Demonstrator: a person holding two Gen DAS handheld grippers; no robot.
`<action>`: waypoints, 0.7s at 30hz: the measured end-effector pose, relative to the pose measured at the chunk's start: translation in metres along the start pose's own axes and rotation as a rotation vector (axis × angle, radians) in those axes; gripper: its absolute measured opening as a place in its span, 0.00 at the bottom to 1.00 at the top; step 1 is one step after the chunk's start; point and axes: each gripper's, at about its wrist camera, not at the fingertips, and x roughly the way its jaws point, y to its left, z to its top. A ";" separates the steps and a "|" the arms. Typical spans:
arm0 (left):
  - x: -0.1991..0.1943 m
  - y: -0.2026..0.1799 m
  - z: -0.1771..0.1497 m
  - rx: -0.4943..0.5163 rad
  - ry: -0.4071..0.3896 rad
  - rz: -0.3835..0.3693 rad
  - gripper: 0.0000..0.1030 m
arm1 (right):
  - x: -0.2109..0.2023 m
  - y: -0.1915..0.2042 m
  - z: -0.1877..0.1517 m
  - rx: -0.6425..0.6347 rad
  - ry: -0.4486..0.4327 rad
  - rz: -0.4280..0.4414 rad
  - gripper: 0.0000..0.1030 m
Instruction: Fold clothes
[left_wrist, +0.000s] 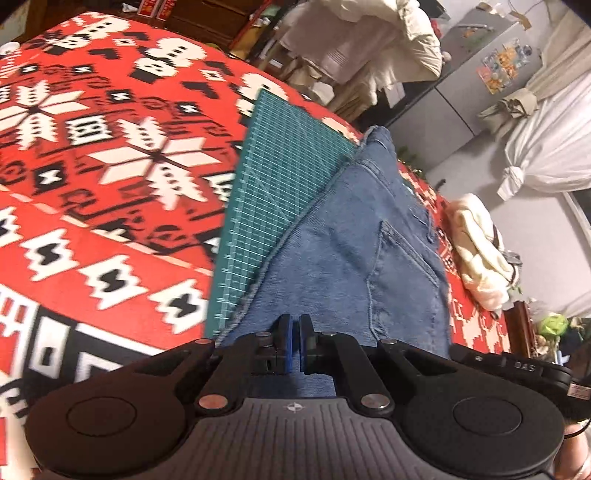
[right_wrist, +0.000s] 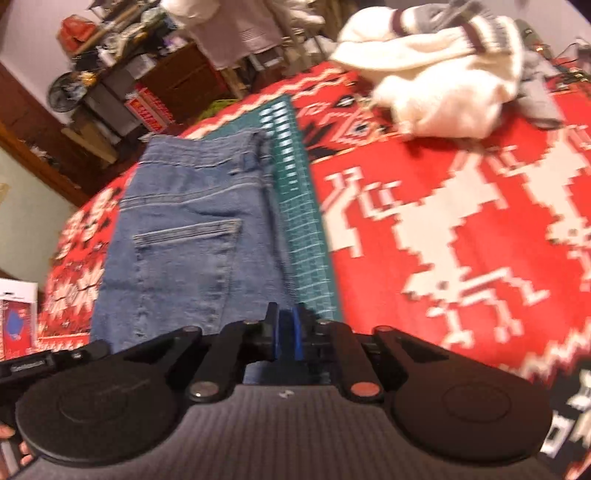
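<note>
Here, blue denim jeans (right_wrist: 192, 229) lie flat on a green gridded cutting mat (right_wrist: 299, 206), which rests on a red blanket (right_wrist: 461, 221) patterned with white and black pixel-like motifs; stitched back pocket and seams show, weave faded and slightly nubbly. Left gripper (left_wrist: 294, 334): blue-padded jaws nearly closed, a thin gap between them, poised over the near end of the denim; whether cloth is pinched, cannot tell. Right gripper (right_wrist: 286, 328): jaws narrowly parted, at the near denim edge beside the mat; grip also unclear. A crumpled cream knit garment (right_wrist: 439, 85) with dark striped cuffs lies well apart on the blanket
</note>
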 end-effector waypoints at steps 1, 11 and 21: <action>-0.002 0.001 0.000 -0.003 -0.003 0.003 0.05 | -0.005 0.000 -0.002 -0.016 -0.010 -0.015 0.11; -0.017 0.012 -0.010 -0.061 0.045 0.013 0.05 | -0.039 0.021 -0.033 -0.054 0.035 0.109 0.11; -0.016 0.024 -0.009 -0.106 0.014 0.003 0.03 | -0.032 0.010 -0.055 -0.035 0.124 0.025 0.11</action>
